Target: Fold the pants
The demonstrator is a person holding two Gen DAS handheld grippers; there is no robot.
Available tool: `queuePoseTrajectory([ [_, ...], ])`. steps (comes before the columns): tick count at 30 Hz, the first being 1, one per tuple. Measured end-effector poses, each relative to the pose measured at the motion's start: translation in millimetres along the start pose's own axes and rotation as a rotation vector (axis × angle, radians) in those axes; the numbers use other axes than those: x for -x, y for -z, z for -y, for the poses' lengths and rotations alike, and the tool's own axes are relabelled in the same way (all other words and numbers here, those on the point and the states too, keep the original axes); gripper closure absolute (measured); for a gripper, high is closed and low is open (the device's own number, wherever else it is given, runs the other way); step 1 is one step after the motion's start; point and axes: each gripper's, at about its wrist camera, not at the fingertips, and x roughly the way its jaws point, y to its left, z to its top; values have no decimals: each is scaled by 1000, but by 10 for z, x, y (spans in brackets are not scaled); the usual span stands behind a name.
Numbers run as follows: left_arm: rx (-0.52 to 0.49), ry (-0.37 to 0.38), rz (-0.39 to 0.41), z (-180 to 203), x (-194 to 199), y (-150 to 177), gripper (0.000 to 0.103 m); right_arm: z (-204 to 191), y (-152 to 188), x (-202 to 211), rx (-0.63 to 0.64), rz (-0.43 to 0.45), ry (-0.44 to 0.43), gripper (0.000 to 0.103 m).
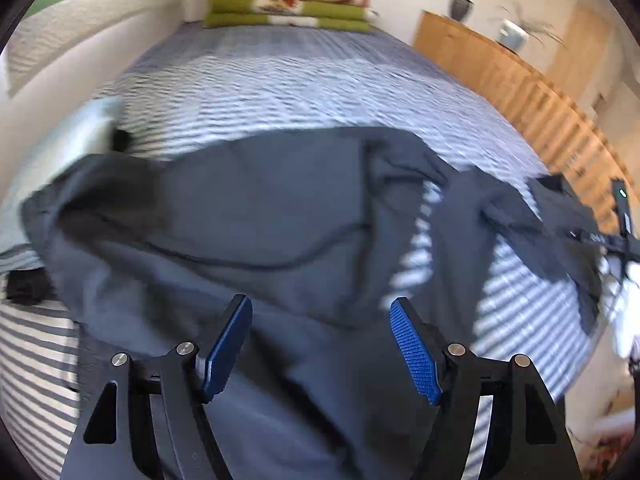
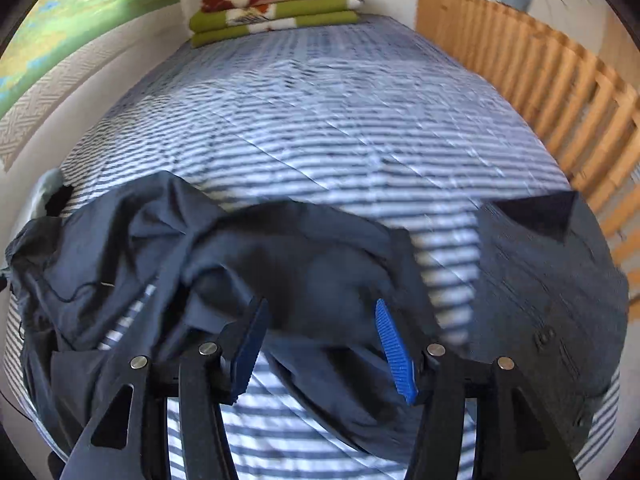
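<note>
Lying rumpled on striped bed (image 2: 320, 120): pants (image 1: 260, 220) | beneath both grippers' spread, empty fingers (image 1: 416, 356)

no legible text, labels, brand marks or numbers in either wrist view, motion blur throughout, patterns on folded blankets (image 2: 276, 6) and striped bed cover (image 2: 320, 120) carry no lettering

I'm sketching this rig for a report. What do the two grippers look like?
Both match: the left gripper and right gripper have black angular linkage arms with round silver pivot pins, and each carries two flat fingers faced with ribbed bright-blue pads. No cables or sleeves show.
</note>
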Motion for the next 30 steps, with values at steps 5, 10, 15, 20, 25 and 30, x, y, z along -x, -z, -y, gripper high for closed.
queuePoseTrajectory([
  [5, -219, 6, -141, 1176, -502, 430, 28, 489, 360, -152, -99, -79, -20, 51],
  [10, -226, -100, -172, 1368, -761, 557, 28, 594, 286, -316, -171, -78, -78, 50],
  [15, -177, -129, -208, 1063, -898, 581, 54, 693, -73, -532, -244, -74, -83, 45],
  [20, -128, -101, -216, 946, -816, 596, 95, 699, -405, -1012, -275, -118, -19, 43],
  [25, -122, -104, -171, 881, -515, 568, 98, 426, -528, -1020, -172, -67, -23, 89],
  [30, -141, -71, -113, 822, -47, 604, 98, 484, -440, -303, -104, 107, -47, 95],
])
